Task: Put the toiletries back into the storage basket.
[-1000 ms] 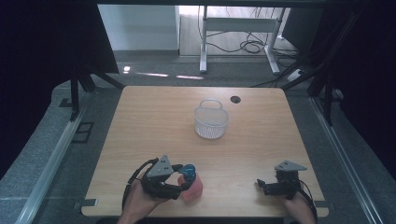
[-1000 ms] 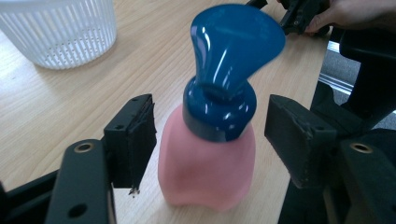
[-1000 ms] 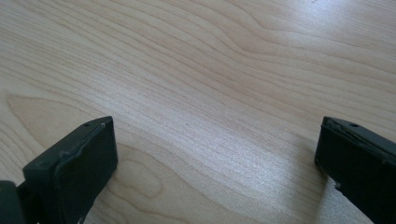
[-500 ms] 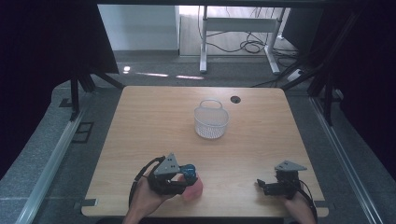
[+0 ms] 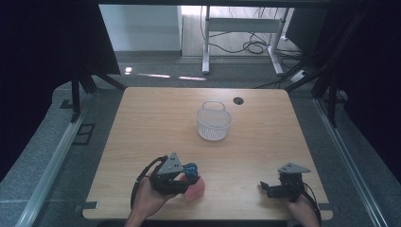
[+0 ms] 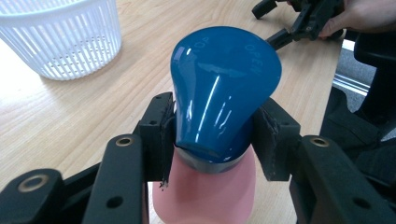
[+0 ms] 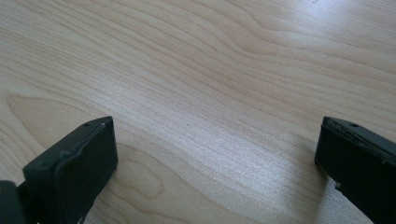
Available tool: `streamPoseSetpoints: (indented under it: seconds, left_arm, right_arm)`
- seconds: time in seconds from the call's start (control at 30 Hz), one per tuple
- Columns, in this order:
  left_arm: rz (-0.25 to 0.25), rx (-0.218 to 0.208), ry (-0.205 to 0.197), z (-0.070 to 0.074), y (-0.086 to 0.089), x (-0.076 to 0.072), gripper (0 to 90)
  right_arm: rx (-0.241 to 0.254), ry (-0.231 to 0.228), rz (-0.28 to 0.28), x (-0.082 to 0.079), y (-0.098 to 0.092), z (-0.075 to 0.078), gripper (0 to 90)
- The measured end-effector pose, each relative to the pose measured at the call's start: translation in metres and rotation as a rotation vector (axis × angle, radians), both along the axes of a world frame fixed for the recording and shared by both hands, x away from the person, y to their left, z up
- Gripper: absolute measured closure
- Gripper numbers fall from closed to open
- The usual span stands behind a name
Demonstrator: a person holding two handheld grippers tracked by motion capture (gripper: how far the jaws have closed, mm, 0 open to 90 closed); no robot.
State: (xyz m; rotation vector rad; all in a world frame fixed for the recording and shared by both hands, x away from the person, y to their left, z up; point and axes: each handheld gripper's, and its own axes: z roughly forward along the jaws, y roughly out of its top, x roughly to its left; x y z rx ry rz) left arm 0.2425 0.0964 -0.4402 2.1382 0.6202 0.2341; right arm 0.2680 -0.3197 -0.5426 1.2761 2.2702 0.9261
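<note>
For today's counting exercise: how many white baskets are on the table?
1. The white basket stands alone near the middle of the table, toward the far edge, beyond both grippers. The left gripper view shows the same basket at its upper left. None looks hidden.

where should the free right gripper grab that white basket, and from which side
Take the white basket by its thin upright handle, coming straight down from above with the right gripper open. The handle arches over the open top and fits between jaws, while the round slatted wall looks too wide and likely flimsy to pinch from the side.
</note>
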Motion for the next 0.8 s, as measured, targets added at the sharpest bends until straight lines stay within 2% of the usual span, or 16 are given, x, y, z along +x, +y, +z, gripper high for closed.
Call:
streamPoseSetpoints:
  seconds: [0.57, 0.8]
  left_arm:
    - [0.057, 0.007, -0.036, 0.021, -0.006, 0.015, 53.1]
    - [0.072, 0.007, -0.033, 0.028, -0.009, 0.025, 53.1]
  right_arm:
    - [0.001, 0.002, 0.000, 0.000, 0.000, 0.000, 0.0]
    - [0.001, 0.001, 0.000, 0.000, 0.000, 0.000, 0.0]
